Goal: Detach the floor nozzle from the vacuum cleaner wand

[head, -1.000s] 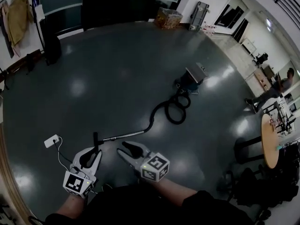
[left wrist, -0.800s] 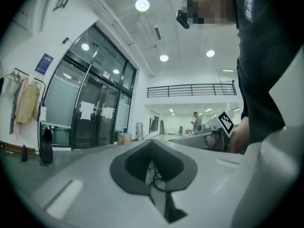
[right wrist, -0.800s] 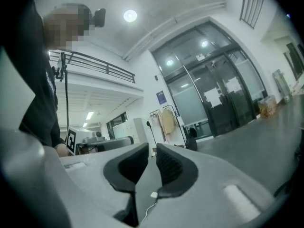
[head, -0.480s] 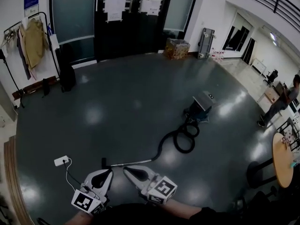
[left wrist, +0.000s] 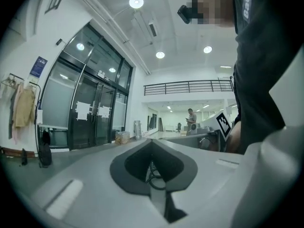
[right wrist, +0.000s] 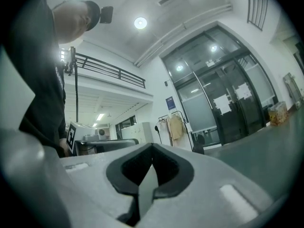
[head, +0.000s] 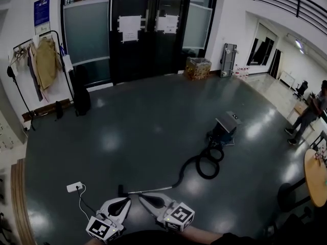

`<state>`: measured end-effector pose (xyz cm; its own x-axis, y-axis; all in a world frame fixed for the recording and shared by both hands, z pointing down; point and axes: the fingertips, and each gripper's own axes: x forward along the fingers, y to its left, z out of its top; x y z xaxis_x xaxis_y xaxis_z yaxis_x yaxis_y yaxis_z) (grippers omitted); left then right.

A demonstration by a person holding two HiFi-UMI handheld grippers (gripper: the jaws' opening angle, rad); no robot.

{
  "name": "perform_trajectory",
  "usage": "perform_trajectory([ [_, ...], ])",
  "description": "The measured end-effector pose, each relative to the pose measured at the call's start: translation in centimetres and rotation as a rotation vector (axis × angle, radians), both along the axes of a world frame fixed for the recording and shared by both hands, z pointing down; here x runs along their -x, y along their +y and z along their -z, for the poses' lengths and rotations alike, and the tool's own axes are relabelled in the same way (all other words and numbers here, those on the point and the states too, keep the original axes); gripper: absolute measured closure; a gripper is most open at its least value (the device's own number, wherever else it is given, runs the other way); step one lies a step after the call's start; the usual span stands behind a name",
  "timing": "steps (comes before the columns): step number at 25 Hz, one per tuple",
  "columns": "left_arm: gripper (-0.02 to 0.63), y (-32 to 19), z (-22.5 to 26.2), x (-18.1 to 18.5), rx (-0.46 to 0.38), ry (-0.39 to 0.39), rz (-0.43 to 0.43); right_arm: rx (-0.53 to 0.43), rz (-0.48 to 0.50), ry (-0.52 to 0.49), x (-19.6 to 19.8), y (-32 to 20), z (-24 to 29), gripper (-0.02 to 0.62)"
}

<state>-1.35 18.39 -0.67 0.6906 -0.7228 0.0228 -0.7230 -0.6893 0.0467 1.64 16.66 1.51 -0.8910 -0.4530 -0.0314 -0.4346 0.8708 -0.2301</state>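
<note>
In the head view the vacuum cleaner's grey canister (head: 225, 126) stands on the dark floor. Its black hose (head: 206, 164) coils in front of it. The thin metal wand (head: 150, 191) runs left along the floor from the hose to the small dark floor nozzle (head: 121, 191). My left gripper (head: 124, 201) and right gripper (head: 143, 197) hover side by side just short of the wand and nozzle, touching neither. Both are shut with nothing held. In the left gripper view the left gripper (left wrist: 152, 167) points level into the hall. The right gripper (right wrist: 151, 164) does the same in its own view.
A white power strip (head: 74, 187) with a cable lies left of the nozzle. At the back are glass doors (head: 148, 29), a coat rack (head: 43, 60), a black bag (head: 82, 100) and a cardboard box (head: 197, 68). On the right are a round table (head: 317, 178) and a person (head: 310, 111).
Both grippers' jaws have closed from open, and both have risen off the floor. The head view has tilted up, so the far wall and doors show and the vacuum sits lower in the picture.
</note>
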Motion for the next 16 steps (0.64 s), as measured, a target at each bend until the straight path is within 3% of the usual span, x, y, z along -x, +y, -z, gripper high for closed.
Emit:
perform_trajectory([
  [16,0.607,3.0,-0.2,-0.2,-0.010,-0.024,-0.022,0.017,-0.044,0.022,-1.0,2.6,0.4,0.594],
])
